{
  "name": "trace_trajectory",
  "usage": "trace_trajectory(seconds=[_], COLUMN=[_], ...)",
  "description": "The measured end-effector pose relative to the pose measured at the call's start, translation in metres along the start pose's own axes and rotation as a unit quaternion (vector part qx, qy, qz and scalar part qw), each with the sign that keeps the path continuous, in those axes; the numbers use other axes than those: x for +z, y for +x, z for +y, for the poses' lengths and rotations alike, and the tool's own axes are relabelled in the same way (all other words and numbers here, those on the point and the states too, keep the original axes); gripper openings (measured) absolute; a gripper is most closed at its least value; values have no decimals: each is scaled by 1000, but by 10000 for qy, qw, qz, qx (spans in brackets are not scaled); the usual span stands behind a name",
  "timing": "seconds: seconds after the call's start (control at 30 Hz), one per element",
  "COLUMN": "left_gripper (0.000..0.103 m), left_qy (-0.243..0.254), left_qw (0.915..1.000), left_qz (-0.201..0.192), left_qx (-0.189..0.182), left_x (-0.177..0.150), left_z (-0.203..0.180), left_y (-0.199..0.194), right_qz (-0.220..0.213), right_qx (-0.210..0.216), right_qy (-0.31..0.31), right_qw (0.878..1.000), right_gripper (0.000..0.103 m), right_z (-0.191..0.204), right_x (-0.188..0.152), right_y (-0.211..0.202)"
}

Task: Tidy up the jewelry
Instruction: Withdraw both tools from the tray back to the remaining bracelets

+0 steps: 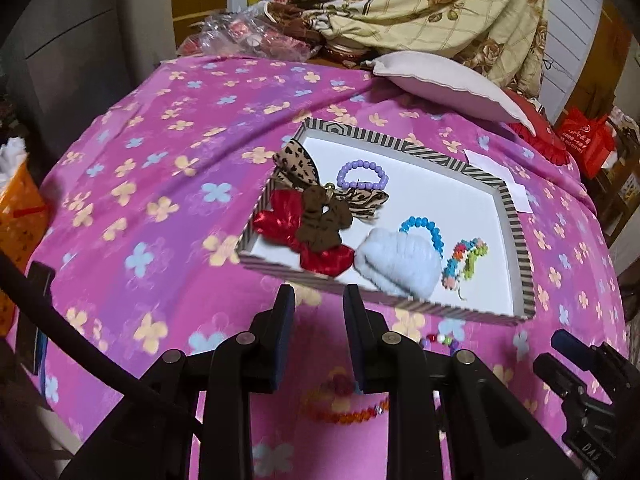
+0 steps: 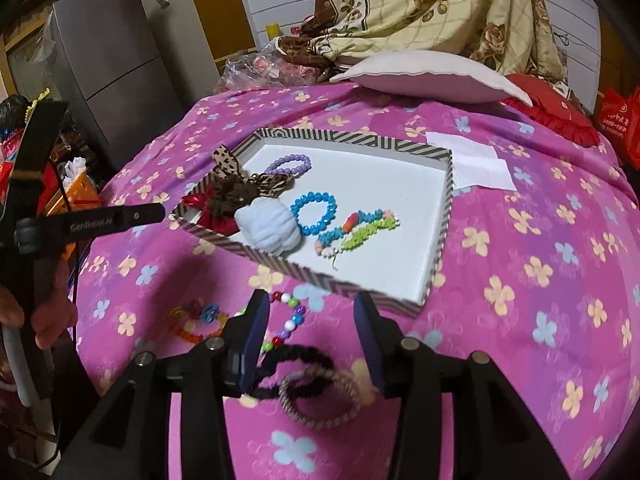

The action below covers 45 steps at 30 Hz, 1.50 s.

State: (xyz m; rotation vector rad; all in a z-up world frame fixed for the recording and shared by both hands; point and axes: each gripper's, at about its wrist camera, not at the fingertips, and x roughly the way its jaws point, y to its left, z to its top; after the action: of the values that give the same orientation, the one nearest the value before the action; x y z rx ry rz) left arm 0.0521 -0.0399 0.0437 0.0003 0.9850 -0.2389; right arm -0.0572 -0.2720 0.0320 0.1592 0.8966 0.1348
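The striped tray (image 2: pixel 438 216) sat a little above the middle of both frames on the pink flowered cloth (image 2: pixel 540 320), its white floor already carrying a cluster of pieces. Toward its left end lay a leopard-print bow (image 2: pixel 230 168), a brown scrunchie (image 2: pixel 232 196) and a red scrunchie (image 1: pixel 280 224), the last partly over the tray's near wall. Behind them rested a purple bead bracelet (image 2: pixel 289 163); to their right sat a pale blue scrunchie (image 2: pixel 267 225), with a blue bead bracelet (image 2: pixel 314 210) and a multicoloured bead bracelet (image 2: pixel 356 230) further right. Outside the tray, on the cloth nearer the camera, a string of mixed coloured beads (image 2: pixel 286 320) lay just below the tray's near wall, an orange bead bracelet (image 2: pixel 196 322) to its left, and a black hair tie (image 2: pixel 316 354) overlapping a beige hair tie (image 2: pixel 320 400) low in the right wrist view. The right gripper (image 2: pixel 314 338) hung over these hair ties with its fingers moderately apart and nothing between them. The left gripper (image 1: pixel 319 334) stood at the bottom of its own view, fingers parted and empty, above the orange bracelet. A white paper (image 2: pixel 472 164) lay right of the tray, a pale cushion (image 2: pixel 432 74) and a floral blanket (image 2: pixel 440 4) behind, and a grey refrigerator (image 2: pixel 108 60) at the upper left.
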Motion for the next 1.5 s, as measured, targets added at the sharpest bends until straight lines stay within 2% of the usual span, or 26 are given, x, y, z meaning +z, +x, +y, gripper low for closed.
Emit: trace_trajectory(seconds=[0.4,0.83,1.2,1.5], left_gripper=[46,46,46,46], left_qy=[51,70,-168,-335], left_qw=[9997,9996,9998,9990], left_qz=[-255,-273,12,283], left_qx=[24,96,-49,-102], left_x=[-44,-73,-86,-88], left_z=[-2,1,16,29], left_y=[-33,-45,-40,-20], right_qz=[48,99,365,520], right_qx=[-8,-65,-211,-402], right_qy=[22,42,160,71], right_qw=[10000,9999,9990,9978], right_gripper=[51,54,54,54], right_z=[12,14,-1,-9], right_x=[-34,-57,-82,-82], right_y=[-22,-36,-26,1])
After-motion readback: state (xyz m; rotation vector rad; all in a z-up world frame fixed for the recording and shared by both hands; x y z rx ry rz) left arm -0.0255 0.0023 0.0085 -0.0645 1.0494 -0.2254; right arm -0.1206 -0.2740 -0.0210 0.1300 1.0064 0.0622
